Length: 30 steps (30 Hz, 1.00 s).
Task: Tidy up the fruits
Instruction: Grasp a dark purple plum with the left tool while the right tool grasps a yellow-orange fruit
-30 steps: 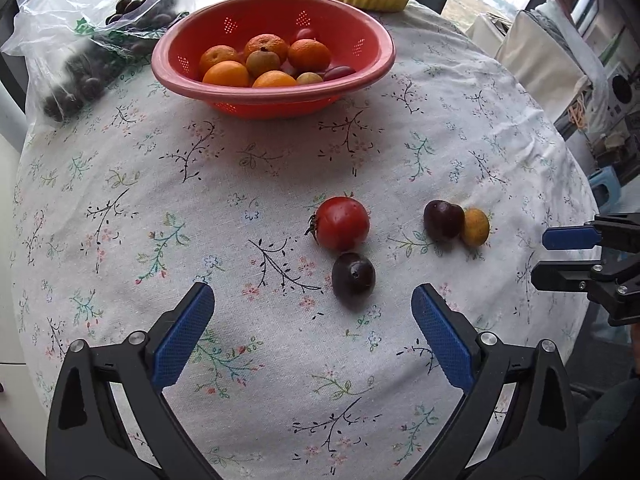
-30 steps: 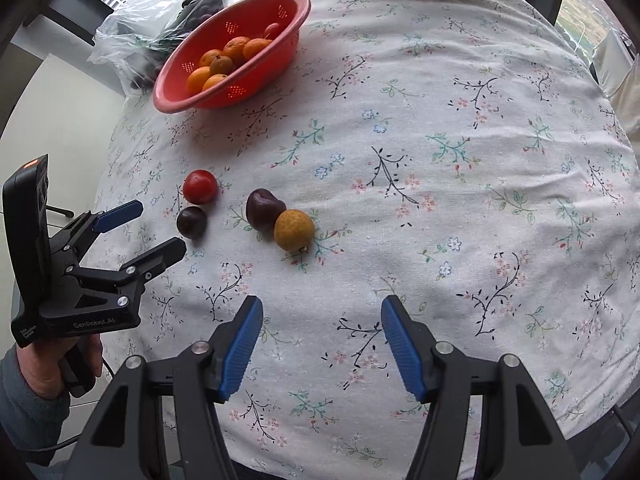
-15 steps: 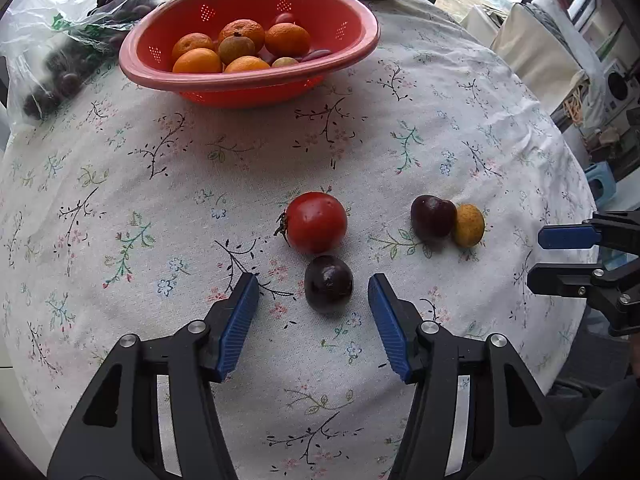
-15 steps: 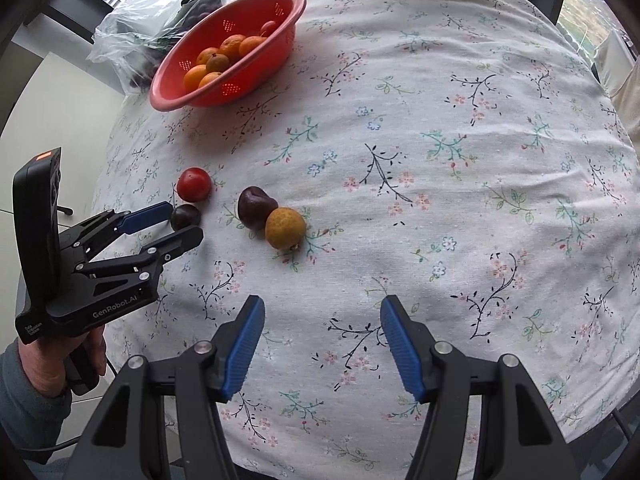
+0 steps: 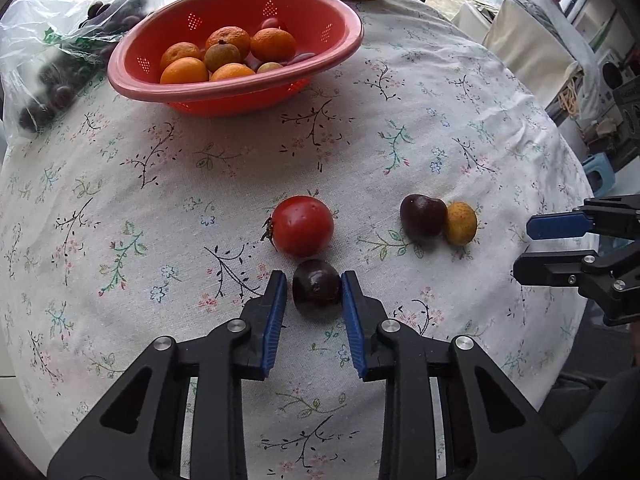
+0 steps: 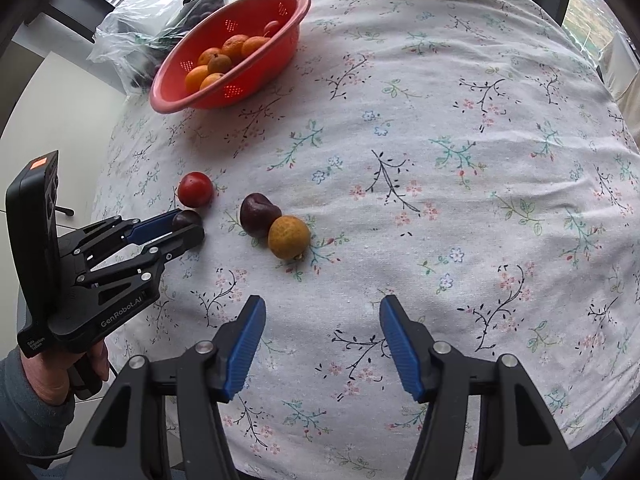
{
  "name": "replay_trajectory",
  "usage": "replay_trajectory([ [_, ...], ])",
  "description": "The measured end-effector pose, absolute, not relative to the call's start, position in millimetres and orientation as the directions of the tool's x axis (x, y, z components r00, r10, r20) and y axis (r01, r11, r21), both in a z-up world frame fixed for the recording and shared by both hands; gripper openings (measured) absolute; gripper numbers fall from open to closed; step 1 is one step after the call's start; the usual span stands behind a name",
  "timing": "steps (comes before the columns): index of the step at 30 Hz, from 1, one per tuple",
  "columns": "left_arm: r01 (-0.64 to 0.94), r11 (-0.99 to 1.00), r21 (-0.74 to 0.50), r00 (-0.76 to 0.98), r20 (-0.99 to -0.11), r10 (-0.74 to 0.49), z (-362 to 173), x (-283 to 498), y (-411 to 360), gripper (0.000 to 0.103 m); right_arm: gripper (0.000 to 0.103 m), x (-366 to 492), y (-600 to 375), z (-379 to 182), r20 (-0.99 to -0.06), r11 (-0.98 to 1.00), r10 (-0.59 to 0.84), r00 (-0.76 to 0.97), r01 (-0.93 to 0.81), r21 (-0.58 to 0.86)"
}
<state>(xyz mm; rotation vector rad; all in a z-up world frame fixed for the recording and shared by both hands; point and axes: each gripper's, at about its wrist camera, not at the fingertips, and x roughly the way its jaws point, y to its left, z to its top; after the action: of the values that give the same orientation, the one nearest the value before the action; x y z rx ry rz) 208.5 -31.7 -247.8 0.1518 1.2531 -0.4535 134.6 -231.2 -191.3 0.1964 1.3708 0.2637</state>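
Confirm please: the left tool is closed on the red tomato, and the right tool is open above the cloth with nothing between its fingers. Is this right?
Not quite. The left tool is closed on the dark plum, not on the red tomato, which lies free just beyond it; the left wrist view shows this. The rest stands: the right tool is open above the cloth with nothing between its fingers.

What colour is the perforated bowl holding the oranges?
Coral red plastic bowl, clearest in the left wrist view.
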Motion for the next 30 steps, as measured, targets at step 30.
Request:
replay_trajectory([
  [30, 0.424, 0.889, -0.170, 0.215, -0.935, -0.281, -244.4, 201.4, -22.5, 0.057, 0.053, 167.4, -205.6, -205.4, -0.942, 0.956, 0.289, 0.173, -0.104, 0.274],
])
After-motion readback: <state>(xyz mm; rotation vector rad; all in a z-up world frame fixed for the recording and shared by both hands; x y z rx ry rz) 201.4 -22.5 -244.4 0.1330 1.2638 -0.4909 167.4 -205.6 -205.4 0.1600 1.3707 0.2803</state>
